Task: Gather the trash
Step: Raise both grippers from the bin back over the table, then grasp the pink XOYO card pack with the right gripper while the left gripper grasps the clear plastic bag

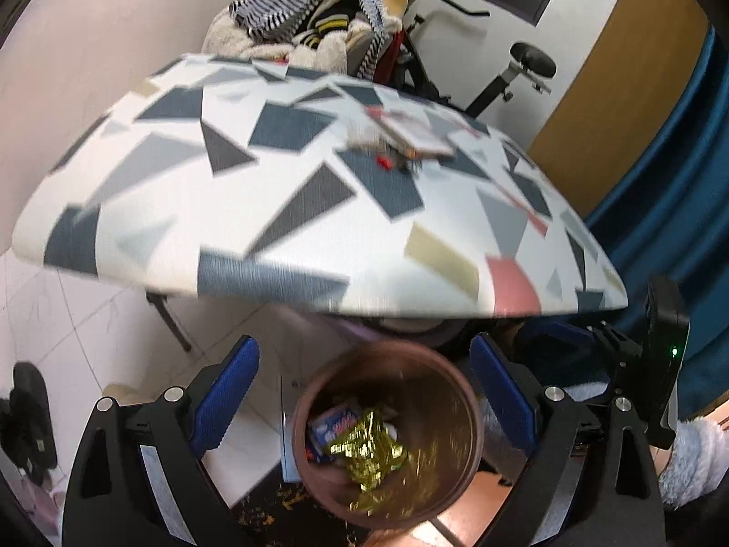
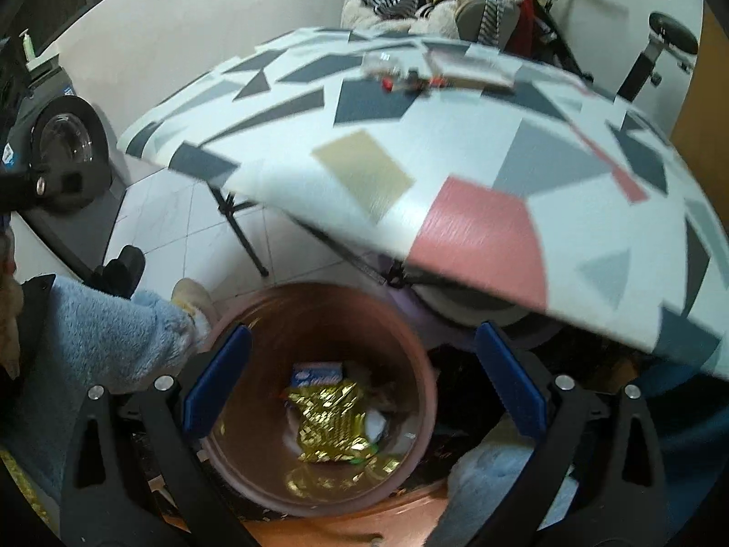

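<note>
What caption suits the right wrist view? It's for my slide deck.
Open right gripper above a brown bin holding a gold wrapper, beside the patterned table.

Patterned ironing board (image 1: 282, 209), exercise bike (image 1: 524, 64), clothes pile (image 1: 300, 32)

No text, brand, number or sign can be read in either view. The blue-and-white wrapper (image 1: 335, 424) in the bin (image 1: 464, 415), low in the frame, carries print, but motion blur smears it past reading; the same holds in the right wrist view. The flat packet (image 1: 410, 134) on the patterned counter (image 1: 291, 232), upper centre of the frame, shows only blurred colour. Small stickers (image 2: 8, 154) on the dark machine (image 2: 68, 146) at the left edge of the right wrist view are too small to make out. The gold foil (image 2: 325, 419) in the bin bears no legible marking.
</note>
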The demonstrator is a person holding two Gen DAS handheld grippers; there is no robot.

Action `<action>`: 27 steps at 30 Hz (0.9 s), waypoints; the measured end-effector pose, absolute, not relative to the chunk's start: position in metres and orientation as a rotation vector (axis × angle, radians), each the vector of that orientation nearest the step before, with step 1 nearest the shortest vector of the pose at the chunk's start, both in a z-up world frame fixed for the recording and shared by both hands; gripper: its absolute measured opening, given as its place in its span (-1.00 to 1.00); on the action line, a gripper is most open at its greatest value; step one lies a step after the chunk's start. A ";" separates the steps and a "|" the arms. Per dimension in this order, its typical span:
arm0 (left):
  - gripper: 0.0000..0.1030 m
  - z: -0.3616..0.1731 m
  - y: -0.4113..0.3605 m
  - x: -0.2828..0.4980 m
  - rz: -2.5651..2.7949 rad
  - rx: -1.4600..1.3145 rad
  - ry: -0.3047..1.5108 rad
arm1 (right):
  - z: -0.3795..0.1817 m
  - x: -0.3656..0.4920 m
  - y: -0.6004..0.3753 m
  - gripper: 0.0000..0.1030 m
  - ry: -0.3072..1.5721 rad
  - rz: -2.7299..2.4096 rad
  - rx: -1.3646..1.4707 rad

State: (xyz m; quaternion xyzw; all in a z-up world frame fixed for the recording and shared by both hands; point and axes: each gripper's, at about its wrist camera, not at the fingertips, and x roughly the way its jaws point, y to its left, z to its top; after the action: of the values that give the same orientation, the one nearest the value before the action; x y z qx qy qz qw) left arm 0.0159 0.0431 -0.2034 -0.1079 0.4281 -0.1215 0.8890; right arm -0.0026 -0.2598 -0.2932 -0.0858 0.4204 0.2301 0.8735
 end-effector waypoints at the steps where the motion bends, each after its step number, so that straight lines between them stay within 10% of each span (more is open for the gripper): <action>1: 0.78 -0.199 0.043 0.020 -0.254 -0.222 0.881 | -0.289 0.000 -0.261 0.89 0.870 0.479 -0.176; 27: 0.78 -0.184 0.069 0.167 -0.230 -0.253 0.831 | -0.218 0.239 -0.262 0.89 0.851 0.421 -0.067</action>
State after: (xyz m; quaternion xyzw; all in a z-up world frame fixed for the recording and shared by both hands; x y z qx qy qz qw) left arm 0.1675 0.0693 -0.1842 -0.1224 0.4017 -0.1112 0.9007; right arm 0.2392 -0.2618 -0.2184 -0.0320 0.4094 0.2027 0.8890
